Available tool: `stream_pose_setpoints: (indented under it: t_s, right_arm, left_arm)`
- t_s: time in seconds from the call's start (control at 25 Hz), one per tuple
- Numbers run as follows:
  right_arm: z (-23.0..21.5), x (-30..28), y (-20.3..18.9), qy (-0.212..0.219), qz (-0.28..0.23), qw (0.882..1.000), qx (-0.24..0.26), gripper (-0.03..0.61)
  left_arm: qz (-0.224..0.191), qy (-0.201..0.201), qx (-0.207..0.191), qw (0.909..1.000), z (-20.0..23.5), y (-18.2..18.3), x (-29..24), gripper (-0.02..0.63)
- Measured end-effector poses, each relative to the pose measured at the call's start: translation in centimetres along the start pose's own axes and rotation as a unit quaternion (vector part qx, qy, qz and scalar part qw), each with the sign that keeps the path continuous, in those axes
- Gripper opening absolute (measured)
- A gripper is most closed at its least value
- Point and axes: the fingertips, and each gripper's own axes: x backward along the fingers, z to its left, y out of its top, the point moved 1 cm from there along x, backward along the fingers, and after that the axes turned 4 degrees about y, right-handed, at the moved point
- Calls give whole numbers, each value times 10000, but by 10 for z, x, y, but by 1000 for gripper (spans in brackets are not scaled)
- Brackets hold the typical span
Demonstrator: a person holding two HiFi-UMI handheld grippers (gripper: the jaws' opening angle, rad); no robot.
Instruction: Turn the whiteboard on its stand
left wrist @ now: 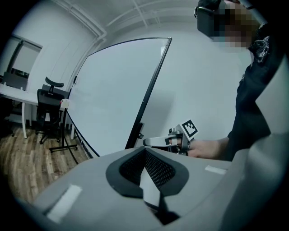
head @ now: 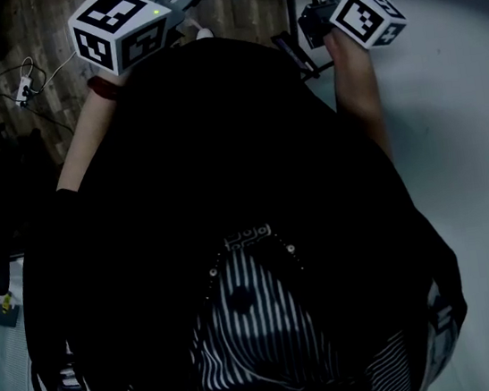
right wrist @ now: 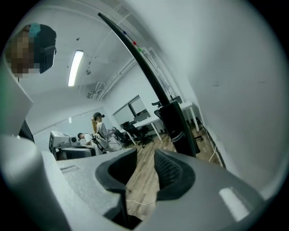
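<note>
You are facing the whiteboard (left wrist: 113, 94), which is standing upright on its dark stand (right wrist: 178, 124) over a wood-plank floor (left wrist: 20, 164) — white wall (left wrist: 198, 85) behind, office chair (left wrist: 47, 108) at left. Your left gripper (left wrist: 144, 152) is showing jaws together, empty. Your right gripper (right wrist: 145, 155) is sitting just beside the board's frame — jaws apart, nothing between. Only square markers are reading on the cubes (head: 117, 27).

Head camera steeply down — both others facing whiteboard (left wrist: 113, 90)

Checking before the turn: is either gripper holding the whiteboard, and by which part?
Nothing is held. The right gripper has its jaws apart, only floor between; the left gripper has its jaws together, empty. The whiteboard stands ungripped.
</note>
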Motion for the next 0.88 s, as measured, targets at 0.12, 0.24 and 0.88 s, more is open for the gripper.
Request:
stream_pose_setpoints:
  t_s: [0.12, 0.24, 0.88]
  right_arm:
    - [-9, 3, 3, -248, -5, 9997, 44, 151]
    - [-17, 4, 6, -437, -99, 9990, 5, 182]
    - [-24, -6, 16, -726, -161, 9965, 376, 236]
  left_arm:
    - [-9, -88, -39, 10000, -3, 1, -5, 0]
    - [-57, -130, -47, 9999, -3, 3, -8, 0]
    - [-129, -229, -155, 9995, 0, 11, -17, 0]
